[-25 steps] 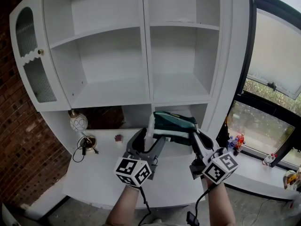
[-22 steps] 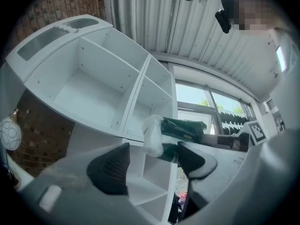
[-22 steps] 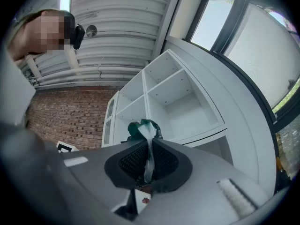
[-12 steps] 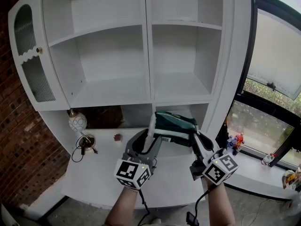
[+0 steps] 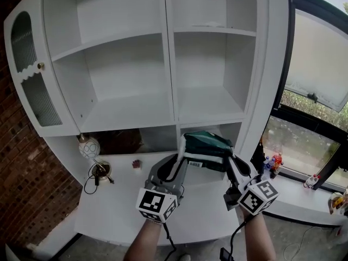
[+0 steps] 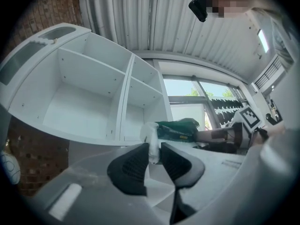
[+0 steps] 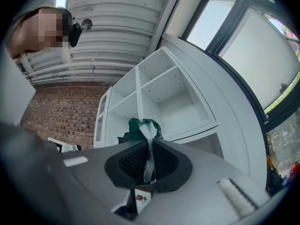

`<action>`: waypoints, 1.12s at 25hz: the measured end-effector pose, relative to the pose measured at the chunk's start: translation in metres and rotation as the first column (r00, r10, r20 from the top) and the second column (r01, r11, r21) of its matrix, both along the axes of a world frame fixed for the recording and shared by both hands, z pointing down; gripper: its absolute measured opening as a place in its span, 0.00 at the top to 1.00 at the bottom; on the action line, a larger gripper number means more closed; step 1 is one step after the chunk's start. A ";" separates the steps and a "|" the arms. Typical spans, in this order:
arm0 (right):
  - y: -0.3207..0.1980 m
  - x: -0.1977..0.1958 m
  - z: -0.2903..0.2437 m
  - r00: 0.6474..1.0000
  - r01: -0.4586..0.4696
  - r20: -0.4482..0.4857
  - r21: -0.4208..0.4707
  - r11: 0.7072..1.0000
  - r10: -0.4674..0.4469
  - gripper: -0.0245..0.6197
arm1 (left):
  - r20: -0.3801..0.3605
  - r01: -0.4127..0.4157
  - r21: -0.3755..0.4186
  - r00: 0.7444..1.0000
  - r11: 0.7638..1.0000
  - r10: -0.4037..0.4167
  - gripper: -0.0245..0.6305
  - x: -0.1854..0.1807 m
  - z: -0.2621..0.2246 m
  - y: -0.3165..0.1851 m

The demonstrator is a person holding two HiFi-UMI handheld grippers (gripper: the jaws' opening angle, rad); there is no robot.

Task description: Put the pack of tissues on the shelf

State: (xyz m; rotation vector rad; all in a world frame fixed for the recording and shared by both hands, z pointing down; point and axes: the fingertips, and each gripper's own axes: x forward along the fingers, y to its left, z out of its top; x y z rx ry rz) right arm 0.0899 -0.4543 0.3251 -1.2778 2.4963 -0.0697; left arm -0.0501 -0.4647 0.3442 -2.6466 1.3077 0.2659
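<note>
Grasp step: left gripper (image 6: 154, 150) fingers have just closed on the pack of tissues (image 5: 205, 148); right gripper (image 7: 150, 150) fingers clamp its other end. Next, probably: lift it to the shelf (image 5: 209, 106).

Soft daylight from the window (image 5: 315, 64), edges fisheye-bent and dark.

Filling upper frame: white shelf unit (image 5: 128, 110). Sitting on white counter (image 5: 117, 213) beneath, lower left: patterned globe (image 5: 89, 147), cabled round object (image 5: 101, 171) just beside, small dark-red item (image 5: 136, 163) nearby.
</note>
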 end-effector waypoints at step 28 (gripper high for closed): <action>-0.072 0.051 -0.070 0.946 -0.201 -0.224 0.170 0.965 0.237 0.93 | 0.031 -0.004 0.070 1.000 0.998 0.002 0.85 0.057 -0.070 -0.069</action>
